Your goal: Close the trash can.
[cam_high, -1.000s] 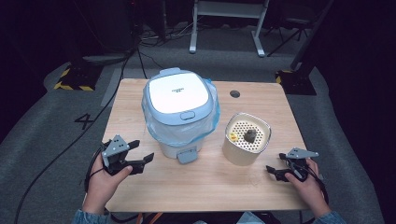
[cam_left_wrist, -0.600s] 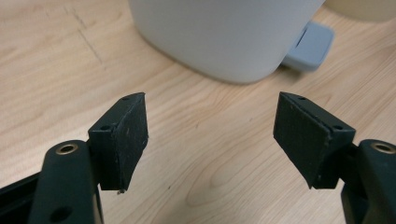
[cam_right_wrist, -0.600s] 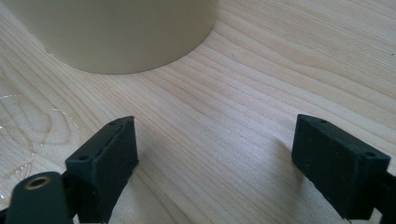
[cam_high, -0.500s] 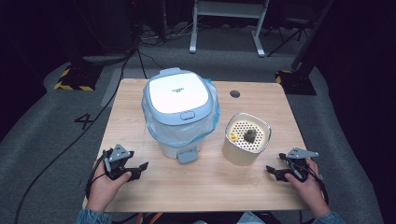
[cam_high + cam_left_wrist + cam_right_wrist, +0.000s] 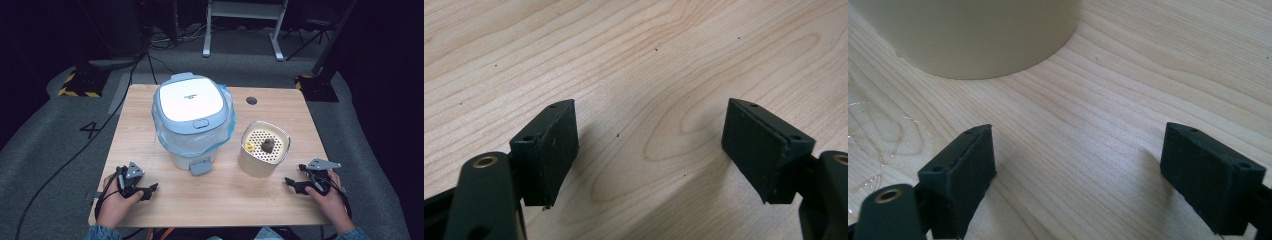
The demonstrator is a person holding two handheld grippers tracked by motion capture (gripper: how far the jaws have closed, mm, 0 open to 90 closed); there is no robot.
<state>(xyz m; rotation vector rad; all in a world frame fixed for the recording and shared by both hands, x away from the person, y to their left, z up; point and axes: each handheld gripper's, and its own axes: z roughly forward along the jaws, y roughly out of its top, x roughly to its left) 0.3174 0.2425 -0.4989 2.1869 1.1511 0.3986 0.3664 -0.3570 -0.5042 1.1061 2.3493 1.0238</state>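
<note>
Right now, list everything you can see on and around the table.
pedal bin: 1, white and pale blue, lid shut, blue liner bag showing under the lid, table middle-left.
strainer cup: 1, cream, perforated top, right of the bin; its wall rises ahead of the right gripper in the right gripper view.
yellow scrap: 1, on the perforated top.
dark lump: 1, beside the scrap.
table: 1, light wood.
hazard-striped base: 1, yellow-black, floor at far left.
left gripper: 1, black, near left corner, jaws have just been opening, nothing between them.
right gripper: 1, black, near right edge, open.
</note>
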